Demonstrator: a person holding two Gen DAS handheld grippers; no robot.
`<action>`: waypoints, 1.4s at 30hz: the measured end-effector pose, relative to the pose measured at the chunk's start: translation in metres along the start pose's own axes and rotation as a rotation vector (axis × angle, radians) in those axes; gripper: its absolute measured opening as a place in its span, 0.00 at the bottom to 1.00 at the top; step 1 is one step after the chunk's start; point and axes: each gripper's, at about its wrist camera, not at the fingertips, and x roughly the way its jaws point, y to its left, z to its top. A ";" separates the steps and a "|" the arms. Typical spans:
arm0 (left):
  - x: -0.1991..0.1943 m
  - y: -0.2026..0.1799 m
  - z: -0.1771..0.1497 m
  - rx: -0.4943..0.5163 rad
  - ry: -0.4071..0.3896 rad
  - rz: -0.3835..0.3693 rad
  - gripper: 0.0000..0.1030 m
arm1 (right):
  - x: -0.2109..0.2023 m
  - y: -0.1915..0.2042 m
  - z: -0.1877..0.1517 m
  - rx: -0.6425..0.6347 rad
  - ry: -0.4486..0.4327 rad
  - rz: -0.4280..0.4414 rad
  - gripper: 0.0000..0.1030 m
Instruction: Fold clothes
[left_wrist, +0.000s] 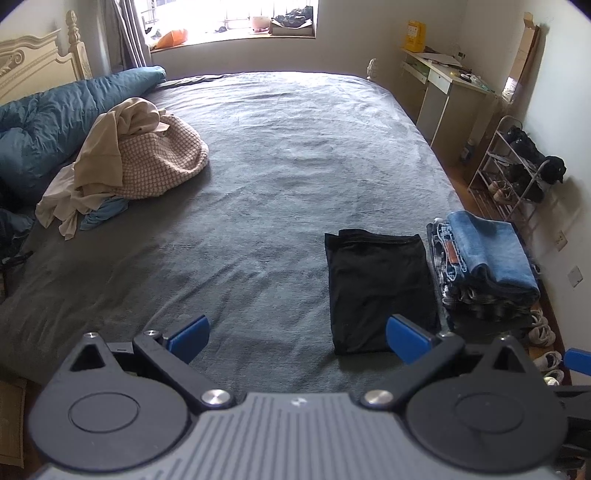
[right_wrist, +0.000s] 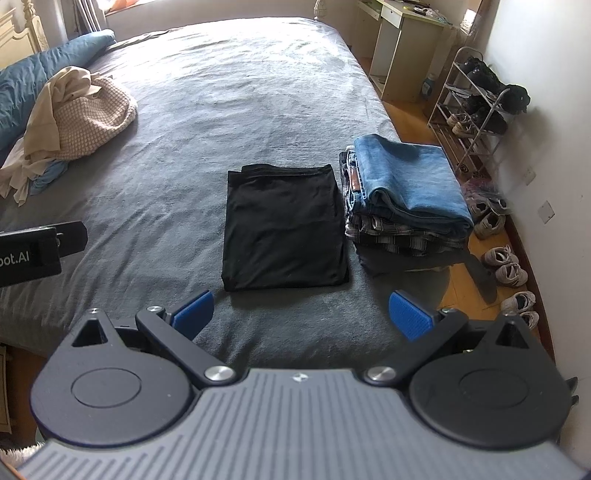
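Observation:
A folded black garment lies flat on the grey bed, just left of a stack of folded clothes topped by blue denim. In the left wrist view the black garment and the stack sit at the right. A heap of unfolded clothes, beige and pink-checked, lies at the far left; it also shows in the right wrist view. My left gripper is open over bare sheet. My right gripper is open just short of the black garment's near edge, holding nothing.
A blue duvet lies along the headboard side. Right of the bed are a desk, a shoe rack and several shoes on the wooden floor. The left gripper's body juts in at the right wrist view's left edge.

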 end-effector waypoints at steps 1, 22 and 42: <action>0.000 0.000 0.000 -0.001 0.001 0.000 0.99 | 0.000 0.000 0.000 0.001 0.001 0.001 0.99; 0.012 0.008 0.010 -0.026 0.017 -0.002 1.00 | 0.009 0.005 0.007 0.003 0.021 -0.004 0.99; 0.020 0.007 0.022 -0.023 0.017 0.002 1.00 | 0.014 0.004 0.021 0.015 0.009 -0.003 0.99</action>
